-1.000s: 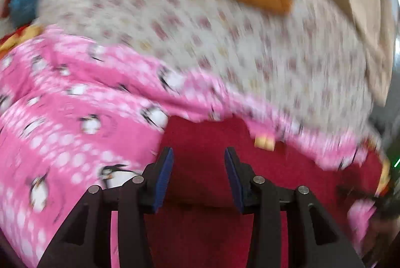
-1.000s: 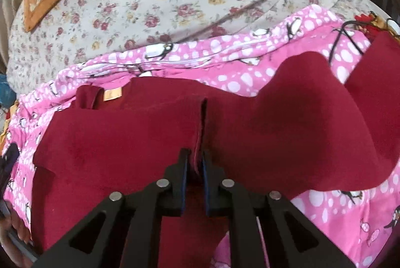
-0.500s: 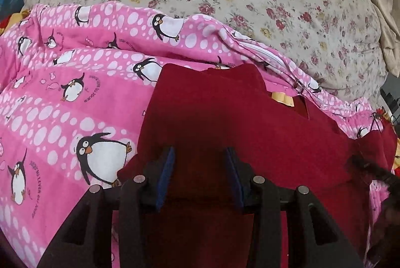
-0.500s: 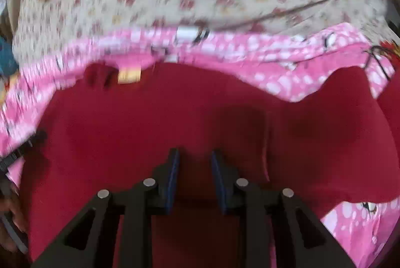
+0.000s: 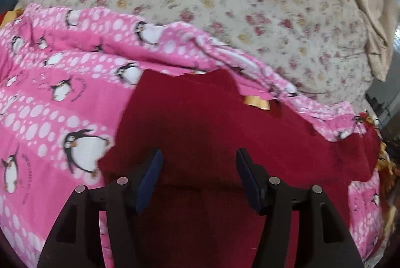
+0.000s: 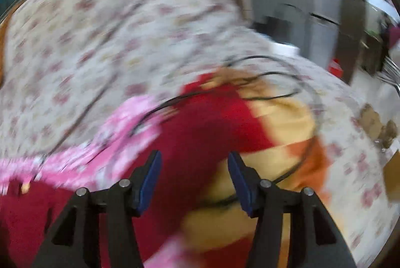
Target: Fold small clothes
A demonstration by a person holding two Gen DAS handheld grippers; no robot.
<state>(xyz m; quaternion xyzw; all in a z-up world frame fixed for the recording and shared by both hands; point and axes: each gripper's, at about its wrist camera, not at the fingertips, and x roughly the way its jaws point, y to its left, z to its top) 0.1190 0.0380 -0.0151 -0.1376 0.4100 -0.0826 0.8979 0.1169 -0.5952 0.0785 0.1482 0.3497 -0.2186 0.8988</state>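
Right wrist alone shows a black cable; left shows penguin blanket.

The scene is viewed from two fisheye cameras, one behind each gripper's fingers, both angled downward and close over the bed. By the left wrist view, sharp, the dark red garment on the pink penguin blanket is faced. The right wrist view, heavily blurred, is turned further aside. Shared are garment, blanket and floral sheet.

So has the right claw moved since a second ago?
Yes. The right claw, jaws opening and empty, swung rightward off the dark red garment toward the red-and-yellow cloth.
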